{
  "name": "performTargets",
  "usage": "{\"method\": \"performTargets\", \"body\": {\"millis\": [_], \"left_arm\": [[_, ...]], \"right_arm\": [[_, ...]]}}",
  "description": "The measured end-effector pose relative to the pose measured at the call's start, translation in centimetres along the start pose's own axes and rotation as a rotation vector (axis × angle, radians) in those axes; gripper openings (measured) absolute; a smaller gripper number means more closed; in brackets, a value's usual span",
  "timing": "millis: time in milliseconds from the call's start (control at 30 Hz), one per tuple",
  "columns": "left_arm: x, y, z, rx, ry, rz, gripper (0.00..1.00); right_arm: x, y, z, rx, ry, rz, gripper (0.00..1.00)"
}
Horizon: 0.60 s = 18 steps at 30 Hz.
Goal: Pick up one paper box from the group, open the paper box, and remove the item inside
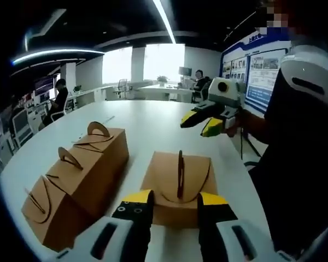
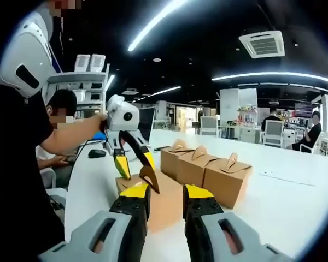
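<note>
Lone brown paper box with upright handle (image 1: 177, 185), near table (image 1: 147, 123) edge, apart from row of three brown boxes (image 1: 76, 177); left hand-held gripper (image 1: 174, 203) and right hand-held gripper (image 2: 164, 195) both released, empty; risk: clumsy pinch tears handle.

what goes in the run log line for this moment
stage: approach | left gripper: open, near the lone paper box | right gripper: open | row of three boxes: untouched
</note>
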<state>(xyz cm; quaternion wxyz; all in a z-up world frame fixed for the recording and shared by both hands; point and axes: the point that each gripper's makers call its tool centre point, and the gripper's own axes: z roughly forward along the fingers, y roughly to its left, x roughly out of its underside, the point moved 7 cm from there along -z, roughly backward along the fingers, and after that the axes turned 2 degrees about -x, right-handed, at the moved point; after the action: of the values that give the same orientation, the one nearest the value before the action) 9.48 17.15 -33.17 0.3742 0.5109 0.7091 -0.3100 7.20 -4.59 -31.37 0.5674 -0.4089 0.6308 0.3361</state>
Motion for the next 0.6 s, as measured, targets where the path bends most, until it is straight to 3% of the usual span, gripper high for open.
{"method": "performTargets", "body": {"millis": [167,367,600], "left_arm": [[0.0,0.0,0.0,0.000,0.007,0.005,0.34],[-0.1,-0.3,0.0,0.020,0.027,0.023,0.39],[0.0,-0.3,0.0,0.028,0.024,0.029,0.40]], "right_arm": [[-1.2,1.2,0.5,-0.019,0.005,-0.073,0.25],[-1.1,2.6,1.6,-0.030,0.088,-0.223,0.24],[-1.1,5.2,3.2,-0.074,0.191,-0.498,0.19]]}}
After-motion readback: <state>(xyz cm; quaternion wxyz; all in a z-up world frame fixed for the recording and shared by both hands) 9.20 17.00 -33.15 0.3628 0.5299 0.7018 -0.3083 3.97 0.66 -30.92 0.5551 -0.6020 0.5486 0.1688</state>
